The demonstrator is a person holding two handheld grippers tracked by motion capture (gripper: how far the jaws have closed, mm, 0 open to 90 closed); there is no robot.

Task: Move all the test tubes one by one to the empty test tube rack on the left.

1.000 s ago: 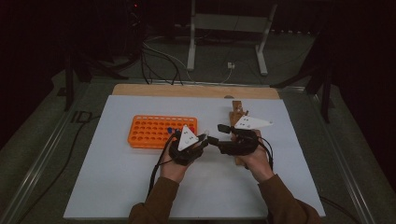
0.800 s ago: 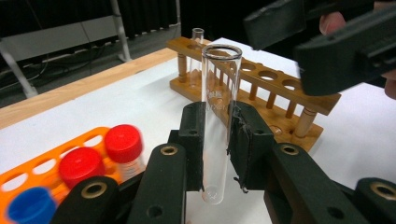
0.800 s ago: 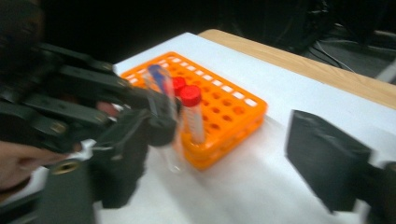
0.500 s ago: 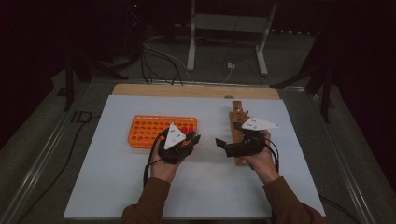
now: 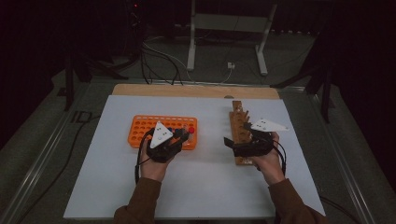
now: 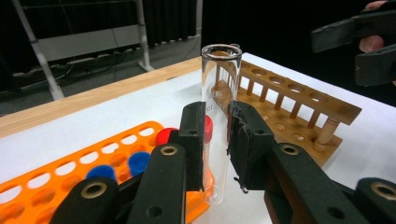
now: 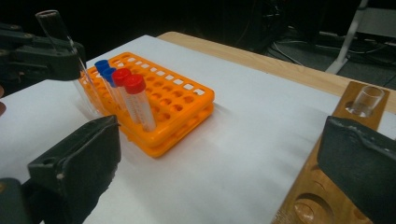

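1 glass tube (image 6: pixel 219 116), light, slick and fragile, sits pinched mid-length in your left gripper (image 6: pixel 217 140); grip gently. Right gripper (image 7: pixel 224 168) is spread, empty.

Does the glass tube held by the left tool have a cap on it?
No, the glass tube clamped in the left tool shows an open, uncapped rim.

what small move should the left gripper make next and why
Probably carry the glass tube toward an empty hole of the orange rack and lower it: the left gripper holds it upright just beside the rack, bottom end clear of any hole.
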